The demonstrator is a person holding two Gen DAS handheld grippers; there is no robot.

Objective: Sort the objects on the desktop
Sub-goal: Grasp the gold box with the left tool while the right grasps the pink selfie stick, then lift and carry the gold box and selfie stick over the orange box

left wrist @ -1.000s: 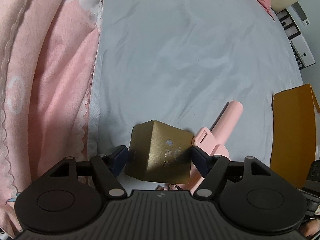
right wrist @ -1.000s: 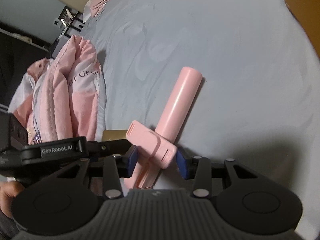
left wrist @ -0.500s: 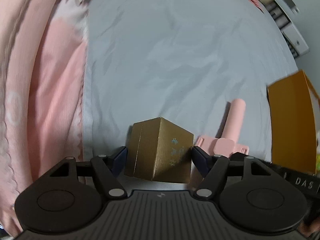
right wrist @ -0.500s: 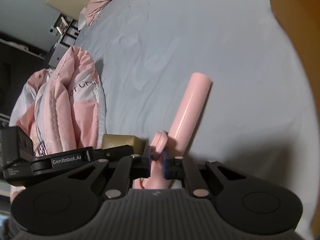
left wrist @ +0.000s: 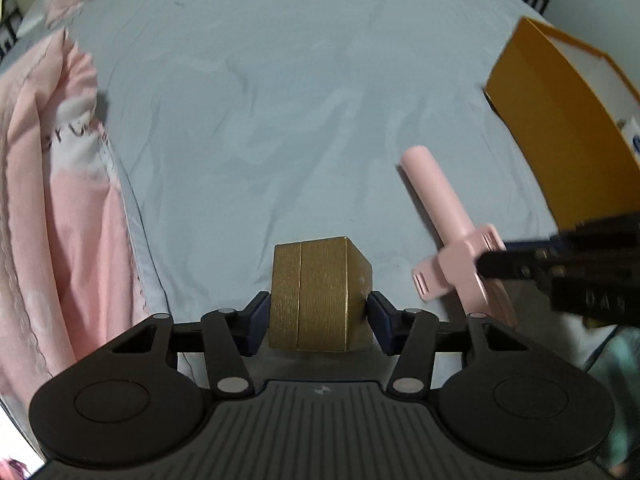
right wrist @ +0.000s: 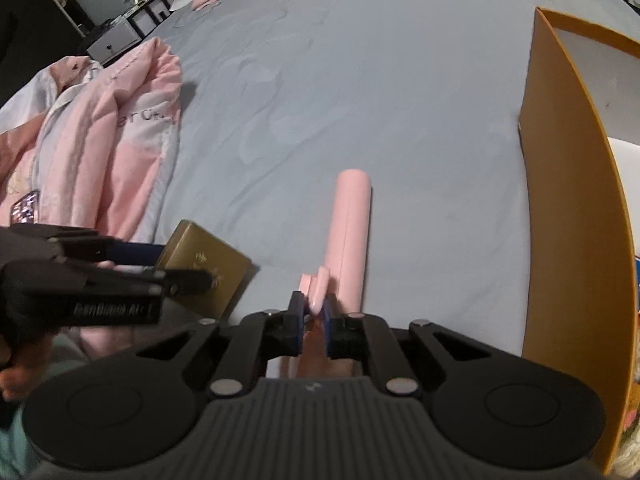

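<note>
A wide bed [left wrist: 304,92] spread with a pale blue-grey sheet fills the room in front of me, with dark shelving at its far end. A pink-and-white quilt [left wrist: 56,216] lies bunched along one side. On the opposite side an orange cardboard box [right wrist: 568,216] stands open on the sheet. The left gripper [left wrist: 316,320] has its fingers [left wrist: 254,322] closed in on a small gold box [left wrist: 316,296], one pad against each side; they have just been narrowing onto it. The right gripper [right wrist: 310,316], just beside it, has its fingers [right wrist: 296,322] pinched nearly together on the flat clamp end of a pink selfie-stick handle [right wrist: 350,236], whose round grip points away across the bed, near the orange box but apart from it.
</note>
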